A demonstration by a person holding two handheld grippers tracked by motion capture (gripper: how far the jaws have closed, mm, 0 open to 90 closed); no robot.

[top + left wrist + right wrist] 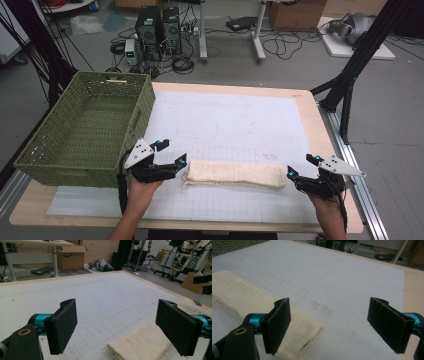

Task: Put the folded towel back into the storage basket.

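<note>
A cream, coarse-woven towel (233,174), folded into a long flat strip, lies near the bench's (320,130) front edge. The left tool (171,154) and right tool (299,168) flank its ends, jaws spread, gripping nothing.

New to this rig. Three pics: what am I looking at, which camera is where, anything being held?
No robot arm here: a person holds a two-jaw gripper in each hand. The high view looks down from above the person's side of the table. The left gripper and right gripper sit at either end of a folded cream towel lying on a white gridded mat. A green woven basket stands at the table's left.

The other two pictures come from cameras riding on the grippers, each looking along its own black jaws. The left gripper view shows one towel end between its jaws, the right gripper view the other end. Both grippers are open and hold nothing.
</note>
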